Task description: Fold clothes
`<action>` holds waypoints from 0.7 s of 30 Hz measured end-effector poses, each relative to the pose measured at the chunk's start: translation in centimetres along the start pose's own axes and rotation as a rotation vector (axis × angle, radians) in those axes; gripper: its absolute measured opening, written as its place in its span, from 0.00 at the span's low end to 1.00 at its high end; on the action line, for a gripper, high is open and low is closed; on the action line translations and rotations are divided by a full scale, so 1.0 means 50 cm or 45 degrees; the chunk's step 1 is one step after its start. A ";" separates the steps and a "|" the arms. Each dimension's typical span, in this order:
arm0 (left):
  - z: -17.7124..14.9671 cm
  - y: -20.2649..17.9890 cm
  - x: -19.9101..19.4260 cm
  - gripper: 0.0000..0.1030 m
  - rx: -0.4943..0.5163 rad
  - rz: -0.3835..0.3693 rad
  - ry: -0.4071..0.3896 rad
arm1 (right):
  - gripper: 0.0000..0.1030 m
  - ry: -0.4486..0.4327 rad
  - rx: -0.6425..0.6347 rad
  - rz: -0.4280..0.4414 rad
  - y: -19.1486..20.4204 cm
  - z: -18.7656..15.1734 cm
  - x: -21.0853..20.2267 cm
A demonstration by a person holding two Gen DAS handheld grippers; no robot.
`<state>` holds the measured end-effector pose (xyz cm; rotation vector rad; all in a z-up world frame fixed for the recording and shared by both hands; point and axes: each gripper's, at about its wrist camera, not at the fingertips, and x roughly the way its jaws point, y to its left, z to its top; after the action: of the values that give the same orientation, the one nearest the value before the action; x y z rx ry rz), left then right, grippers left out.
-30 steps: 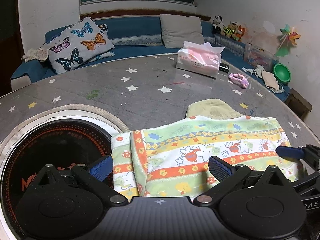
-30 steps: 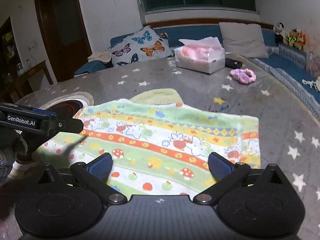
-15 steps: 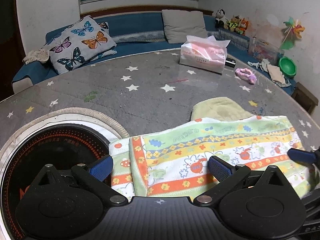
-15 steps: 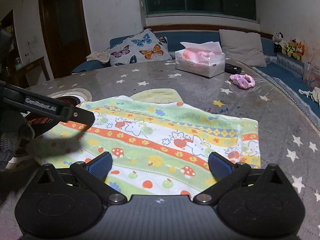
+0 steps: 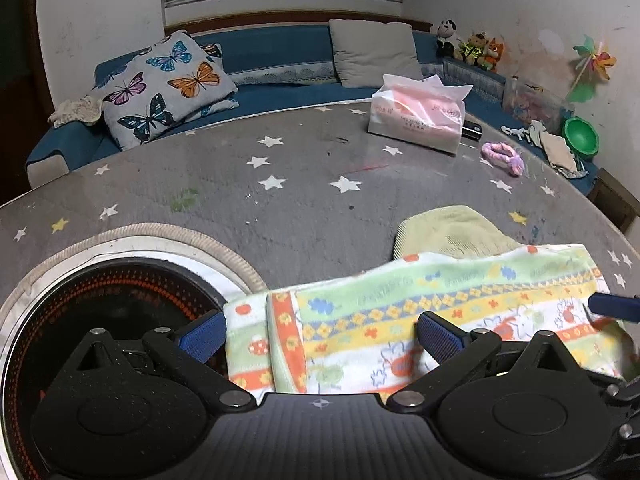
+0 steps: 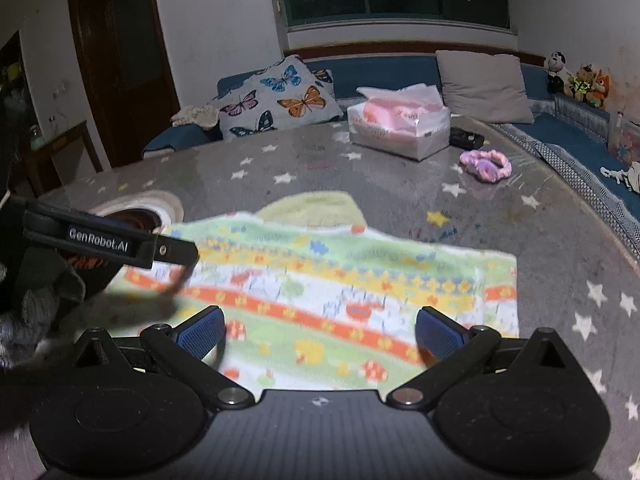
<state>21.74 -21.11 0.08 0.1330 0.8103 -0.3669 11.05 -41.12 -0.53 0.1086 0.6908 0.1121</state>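
Note:
A colourful striped garment (image 5: 420, 320) with cartoon prints lies flat on the grey star-patterned table (image 5: 280, 208); it also shows in the right wrist view (image 6: 340, 284). A pale yellow-green piece (image 5: 452, 232) pokes out from under its far edge. My left gripper (image 5: 320, 336) is open, its fingers astride the garment's left near edge, holding nothing. My right gripper (image 6: 320, 332) is open over the garment's near edge, empty. The left gripper's arm (image 6: 112, 240) reaches in from the left in the right wrist view.
A round black induction cooker (image 5: 92, 312) is set into the table at the left. A pink tissue pack (image 5: 416, 116), a dark small box (image 5: 472, 130) and a purple scrunchie (image 5: 504, 156) lie at the far right. A blue sofa with a butterfly pillow (image 5: 168, 88) stands behind.
Both grippers have pulled back and risen a little, so the garment sits lower and farther in view. The garment lies as before. Both grippers stay open.

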 end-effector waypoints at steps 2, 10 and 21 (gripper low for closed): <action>0.001 0.000 0.010 1.00 0.007 0.007 0.011 | 1.00 0.010 -0.004 -0.002 -0.001 0.008 0.012; 0.011 0.006 0.028 1.00 0.007 0.010 0.029 | 1.00 0.039 -0.021 0.020 0.000 0.019 0.036; 0.049 0.006 0.051 1.00 0.025 0.039 0.014 | 1.00 0.067 -0.016 0.107 -0.005 0.072 0.087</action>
<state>25.14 -22.15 -0.09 0.1656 0.8150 -0.3457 16.73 -40.99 -0.54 0.1234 0.7381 0.2002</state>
